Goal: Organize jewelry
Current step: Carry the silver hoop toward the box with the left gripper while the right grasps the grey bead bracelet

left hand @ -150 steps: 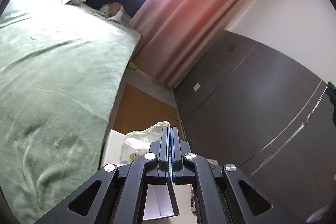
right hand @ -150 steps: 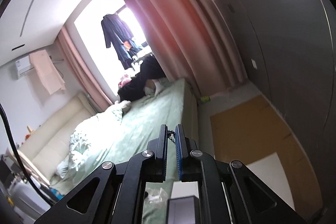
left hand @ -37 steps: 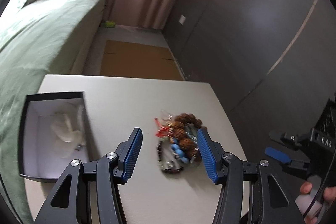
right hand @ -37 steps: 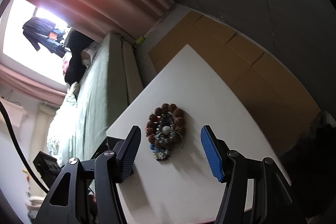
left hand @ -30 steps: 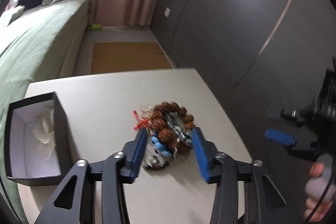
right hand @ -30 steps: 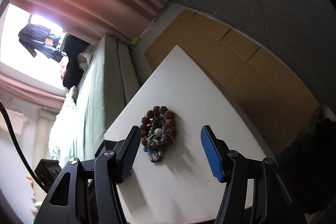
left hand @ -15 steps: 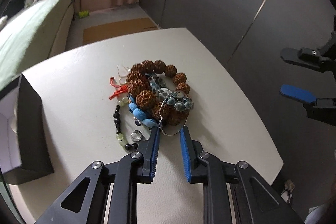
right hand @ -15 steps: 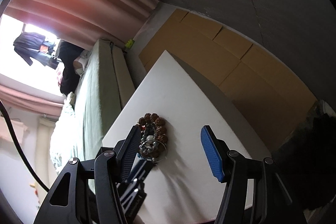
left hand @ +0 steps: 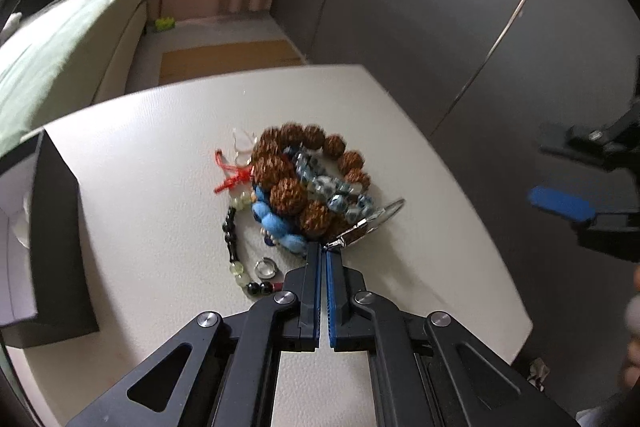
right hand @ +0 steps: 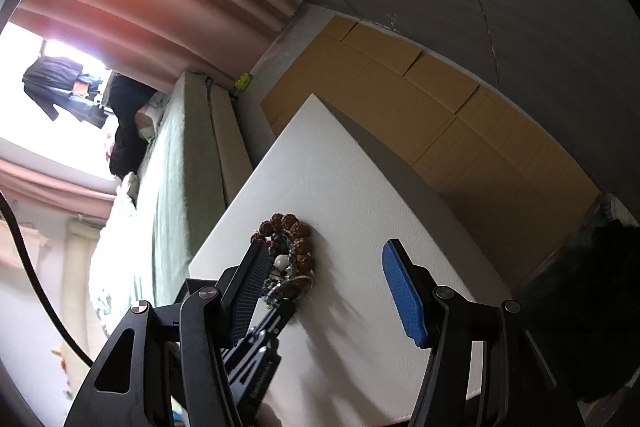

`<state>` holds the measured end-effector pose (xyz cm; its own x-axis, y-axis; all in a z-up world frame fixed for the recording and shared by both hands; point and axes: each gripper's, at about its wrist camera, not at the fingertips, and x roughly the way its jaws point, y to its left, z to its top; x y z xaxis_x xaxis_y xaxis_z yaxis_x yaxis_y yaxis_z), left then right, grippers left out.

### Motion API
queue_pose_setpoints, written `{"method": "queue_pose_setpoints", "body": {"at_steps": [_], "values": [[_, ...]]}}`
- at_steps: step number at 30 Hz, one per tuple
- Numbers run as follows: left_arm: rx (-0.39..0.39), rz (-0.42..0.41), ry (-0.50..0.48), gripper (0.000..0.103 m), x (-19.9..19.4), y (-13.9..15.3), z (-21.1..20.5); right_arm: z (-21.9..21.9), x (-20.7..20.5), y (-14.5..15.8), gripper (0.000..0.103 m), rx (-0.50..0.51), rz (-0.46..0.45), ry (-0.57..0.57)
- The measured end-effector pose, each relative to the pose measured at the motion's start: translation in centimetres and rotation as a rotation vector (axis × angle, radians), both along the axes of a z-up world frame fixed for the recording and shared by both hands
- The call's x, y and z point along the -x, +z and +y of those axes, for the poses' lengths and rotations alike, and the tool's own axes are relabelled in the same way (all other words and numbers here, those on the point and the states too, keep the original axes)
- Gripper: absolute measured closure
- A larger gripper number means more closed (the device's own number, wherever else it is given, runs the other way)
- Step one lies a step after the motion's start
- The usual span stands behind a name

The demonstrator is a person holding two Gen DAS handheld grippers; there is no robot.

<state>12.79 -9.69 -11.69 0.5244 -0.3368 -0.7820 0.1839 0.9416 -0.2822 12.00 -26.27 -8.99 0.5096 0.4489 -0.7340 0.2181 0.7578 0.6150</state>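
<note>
A heap of jewelry lies mid-table: a brown seed-bead bracelet (left hand: 286, 195), grey-blue glass beads (left hand: 324, 185), blue stones (left hand: 268, 217), a red cord (left hand: 232, 179), a dark bead strand (left hand: 230, 227) and a small silver ring (left hand: 265, 267). My left gripper (left hand: 322, 249) sits at the heap's near edge, its jaws closing tight on the end of a thin silver hoop (left hand: 374, 221), which tilts up to the right. My right gripper (right hand: 326, 251) hangs open above the table with nothing between its fingers; the heap (right hand: 292, 247) lies beside its left finger.
A black box with a white inside (left hand: 60, 227) stands at the table's left edge. The white table (left hand: 420, 267) ends close on the right, by a dark wardrobe wall (left hand: 420, 7). A green bed (left hand: 60, 67) runs along the left; cardboard (right hand: 440, 115) covers the floor beyond.
My left gripper came down onto the near edge of the heap and its jaws went from wide open to shut around the silver hoop. The right gripper stayed open and barely moved.
</note>
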Motion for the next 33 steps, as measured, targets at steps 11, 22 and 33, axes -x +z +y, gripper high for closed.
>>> {"method": "queue_pose_setpoints", "body": {"at_steps": [11,22,33], "values": [[0.097,-0.080,0.074,0.102,0.8,3.7,3.8,2.0,-0.6,-0.6,0.043,-0.007,0.005,0.063],[0.115,-0.093,0.198,0.102,0.2,4.6,8.9,6.8,-2.3,-3.2,0.055,0.022,0.041,0.148],[0.118,-0.109,0.280,0.102,1.4,5.7,13.4,9.5,-4.5,-5.3,0.065,0.146,0.095,0.168]]}}
